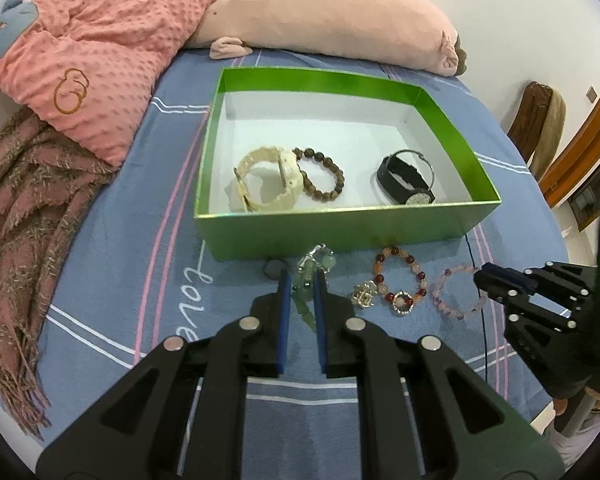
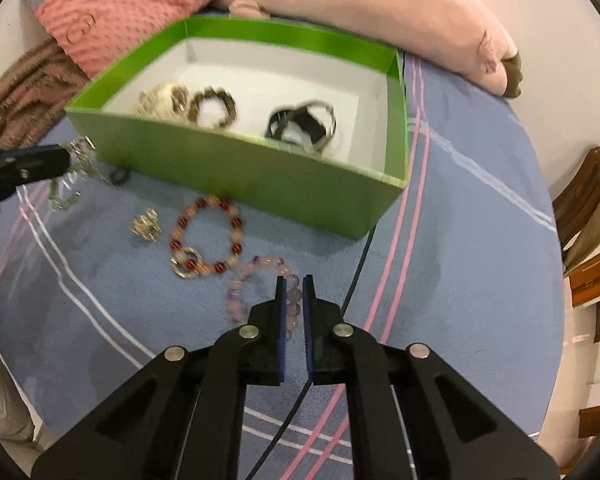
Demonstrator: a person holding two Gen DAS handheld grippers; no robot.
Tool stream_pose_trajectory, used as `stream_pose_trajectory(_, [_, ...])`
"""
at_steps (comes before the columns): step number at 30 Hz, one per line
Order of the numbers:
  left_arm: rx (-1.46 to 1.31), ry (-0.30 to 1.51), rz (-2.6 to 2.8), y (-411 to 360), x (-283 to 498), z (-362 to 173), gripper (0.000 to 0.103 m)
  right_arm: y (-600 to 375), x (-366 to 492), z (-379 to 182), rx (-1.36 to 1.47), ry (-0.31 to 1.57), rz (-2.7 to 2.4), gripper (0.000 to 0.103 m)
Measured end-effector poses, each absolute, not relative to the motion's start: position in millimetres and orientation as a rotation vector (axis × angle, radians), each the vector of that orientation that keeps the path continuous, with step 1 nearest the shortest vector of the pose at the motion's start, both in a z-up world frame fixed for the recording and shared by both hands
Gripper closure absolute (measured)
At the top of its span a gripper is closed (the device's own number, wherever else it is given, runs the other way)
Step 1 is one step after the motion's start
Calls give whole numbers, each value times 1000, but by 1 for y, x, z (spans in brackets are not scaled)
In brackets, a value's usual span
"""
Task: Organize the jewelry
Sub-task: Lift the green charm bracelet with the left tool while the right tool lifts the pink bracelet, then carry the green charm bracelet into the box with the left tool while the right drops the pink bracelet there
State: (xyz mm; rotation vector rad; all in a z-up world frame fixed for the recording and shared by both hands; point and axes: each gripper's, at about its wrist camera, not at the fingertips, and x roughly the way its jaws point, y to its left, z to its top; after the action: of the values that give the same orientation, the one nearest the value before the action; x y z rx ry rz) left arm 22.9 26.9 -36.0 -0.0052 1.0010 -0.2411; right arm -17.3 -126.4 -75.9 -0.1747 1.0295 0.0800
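Note:
A green box (image 1: 340,224) (image 2: 236,168) on the blue bedspread holds a cream watch (image 1: 266,178), a brown bead bracelet (image 1: 322,174) and a black watch (image 1: 406,178). In front of it lie a green jade piece (image 1: 308,280), a small gold charm (image 1: 364,294) (image 2: 145,224), a red and orange bead bracelet (image 1: 400,284) (image 2: 208,236) and a pink bead bracelet (image 1: 456,292) (image 2: 256,284). My left gripper (image 1: 302,280) is closed on the jade piece. My right gripper (image 2: 294,284) (image 1: 486,280) is closed on the pink bracelet's beads.
A pink dotted blanket (image 1: 100,60), a brown fringed scarf (image 1: 24,208) and a long pink plush pillow (image 1: 332,12) lie behind and left of the box. A thin black cable (image 2: 360,272) runs over the bedspread at the right. The bed edge is near on the right.

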Motion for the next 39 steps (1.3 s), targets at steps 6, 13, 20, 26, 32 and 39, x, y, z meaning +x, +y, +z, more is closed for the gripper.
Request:
stream_pose_trajectory(6, [-8, 986, -240, 30, 21, -28, 92, -117, -30, -47, -185, 965, 102, 96])
stream_pose_trajectory(13, [4, 974, -245, 27, 20, -23, 92, -112, -24, -32, -187, 929, 116, 96])
stream_pose_trajectory(20, [23, 965, -241, 23, 25, -15, 92, -111, -18, -19, -179, 900, 124, 96])
stream_pose_trajectory(26, [9, 918, -221, 29, 31, 10, 92, -110, -8, 4, -154, 845, 123, 96])
stream_pose_trajectory(32, [-20, 819, -187, 33, 46, 38, 92, -114, 12, 27, -92, 754, 105, 96])
stream_pose_trajectory(39, [14, 843, -206, 5, 86, 20, 92, -120, 49, 10, -6, 765, 108, 96])
